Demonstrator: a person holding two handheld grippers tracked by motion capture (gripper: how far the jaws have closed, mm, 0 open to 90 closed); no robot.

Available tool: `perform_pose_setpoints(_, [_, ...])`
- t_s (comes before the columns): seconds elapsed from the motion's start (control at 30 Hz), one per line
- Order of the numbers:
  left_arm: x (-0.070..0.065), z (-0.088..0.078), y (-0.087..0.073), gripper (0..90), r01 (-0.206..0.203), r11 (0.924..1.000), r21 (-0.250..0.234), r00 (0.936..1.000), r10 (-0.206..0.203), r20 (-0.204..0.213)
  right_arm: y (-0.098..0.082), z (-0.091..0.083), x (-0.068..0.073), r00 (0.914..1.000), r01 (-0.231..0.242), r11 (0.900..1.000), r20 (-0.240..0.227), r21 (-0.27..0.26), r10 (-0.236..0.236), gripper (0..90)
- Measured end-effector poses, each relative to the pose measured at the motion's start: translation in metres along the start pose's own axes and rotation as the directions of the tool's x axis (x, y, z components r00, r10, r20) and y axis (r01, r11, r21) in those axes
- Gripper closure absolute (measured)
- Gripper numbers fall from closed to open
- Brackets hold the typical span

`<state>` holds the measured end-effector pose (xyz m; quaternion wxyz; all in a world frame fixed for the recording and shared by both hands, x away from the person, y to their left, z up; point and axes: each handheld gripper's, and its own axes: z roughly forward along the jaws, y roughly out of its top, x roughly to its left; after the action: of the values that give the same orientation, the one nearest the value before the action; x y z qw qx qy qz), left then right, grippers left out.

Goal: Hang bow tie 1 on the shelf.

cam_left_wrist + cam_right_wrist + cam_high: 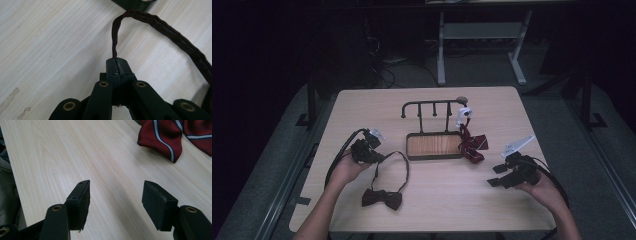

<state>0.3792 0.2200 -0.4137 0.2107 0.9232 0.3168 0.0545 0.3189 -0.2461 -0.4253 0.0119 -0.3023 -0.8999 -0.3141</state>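
Clamped between the black jaws of the left gripper (117,66) is the thin strap (160,25) of a dark bow tie (382,198); the jaws are pressed flat together on it, just after closing. In the left gripper view the strap is seen as a narrow, stitched fabric cord, dark brown, arched up from the jaw tips and curved away to the right. In the high view its loop is laid out on the left part of the table (432,205), with the knotted bow at the near end, near the person's left forearm. The table top is pale wood with a fine straight grain.

At the near right, the right gripper (116,195) is held over bare wood with its two blocky, matt pads well apart and nothing between them. A red striped tie (165,137) of smooth woven cloth is crumpled beyond it. A dark metal rack (434,107) with hooks is stood on a wooden-floored tray (434,145) at the centre, just left of that tie, and a small white clip (463,116) is seen at the rack's right end.
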Motion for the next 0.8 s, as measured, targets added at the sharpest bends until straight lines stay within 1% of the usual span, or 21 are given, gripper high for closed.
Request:
perform_pose_setpoints(0.03, [-0.001, -0.002, 0.001, 89.9, -0.006, 1.0, -0.002, 1.0, 0.006, -0.001, 0.0, 0.0, 0.0, 1.0, -0.009, 1.0, -0.004, 0.003, 0.009, 39.3])
perform_pose_setpoints(0.1, [-0.002, -0.007, 0.002, 89.9, -0.021, 0.9998, -0.007, 0.9998, 0.021, 0.002, 0.0, 0.001, 0.0, 1.0, -0.005, 1.0, 0.0, 0.004, 0.005, 39.2])
perform_pose_setpoints(0.13, [-0.003, -0.009, 0.002, 89.9, -0.014, 0.9997, -0.021, 0.9999, 0.015, 0.005, 0.0, 0.001, 0.0, 1.0, -0.008, 1.0, 0.0, 0.004, 0.008, 39.2])
perform_pose_setpoints(0.17, [-0.004, -0.012, 0.003, 89.9, -0.023, 0.9994, -0.027, 0.9997, 0.023, 0.01, 0.0, 0.001, 0.0, 1.0, -0.009, 1.0, 0.001, 0.005, 0.009, 39.1])
perform_pose_setpoints(0.23, [-0.005, -0.017, 0.004, 89.9, -0.044, 0.9987, -0.027, 0.999, 0.044, 0.011, 0.0, 0.001, 0.0, 0.9999, -0.011, 1.0, 0.001, 0.006, 0.011, 39.1])
perform_pose_setpoints(0.3, [-0.008, -0.02, 0.006, 90.0, -0.047, 0.9982, -0.038, 0.9987, 0.047, 0.019, 0.0, 0.001, -0.001, 0.9999, -0.008, 1.0, 0.007, 0.008, 0.008, 39.1])
perform_pose_setpoints(0.37, [-0.01, -0.025, 0.007, 89.9, -0.055, 0.9977, -0.041, 0.9983, 0.055, 0.018, 0.0, 0.002, -0.001, 0.9999, -0.008, 1.0, 0.007, 0.008, 0.008, 39.1])
perform_pose_setpoints(0.4, [-0.01, -0.027, 0.008, 89.9, -0.065, 0.9972, -0.037, 0.9977, 0.066, 0.019, 0.0, 0.002, -0.001, 1.0, -0.007, 1.0, 0.007, 0.009, 0.007, 39.1])
perform_pose_setpoints(0.5, [-0.013, -0.032, 0.01, 90.0, -0.069, 0.9967, -0.042, 0.9973, 0.07, 0.022, 0.0, 0.002, -0.001, 1.0, -0.007, 1.0, 0.006, 0.009, 0.007, 39.4])
perform_pose_setpoints(0.53, [-0.014, -0.034, 0.01, 89.9, -0.076, 0.9962, -0.042, 0.9968, 0.077, 0.02, 0.0, 0.002, -0.001, 1.0, -0.003, 1.0, 0.007, 0.009, 0.003, 39.5])
perform_pose_setpoints(0.57, [-0.015, -0.035, 0.011, 90.0, -0.072, 0.9962, -0.048, 0.9971, 0.073, 0.019, -0.001, 0.001, -0.001, 1.0, -0.004, 1.0, 0.008, 0.009, 0.004, 39.5])
perform_pose_setpoints(0.63, [-0.016, -0.039, 0.013, 90.0, -0.085, 0.9953, -0.045, 0.996, 0.086, 0.021, -0.001, 0.001, -0.001, 0.9999, -0.005, 1.0, 0.009, 0.009, 0.005, 39.6])
perform_pose_setpoints(0.77, [-0.02, -0.045, 0.015, 90.0, -0.09, 0.9943, -0.056, 0.9954, 0.092, 0.026, -0.001, 0.0, -0.001, 0.9999, -0.008, 1.0, 0.006, 0.005, 0.008, 39.8])
perform_pose_setpoints(0.8, [-0.021, -0.047, 0.015, 89.9, -0.098, 0.9938, -0.052, 0.9947, 0.1, 0.026, -0.001, 0.0, -0.001, 1.0, -0.001, 1.0, 0.006, 0.004, 0.001, 40.1])
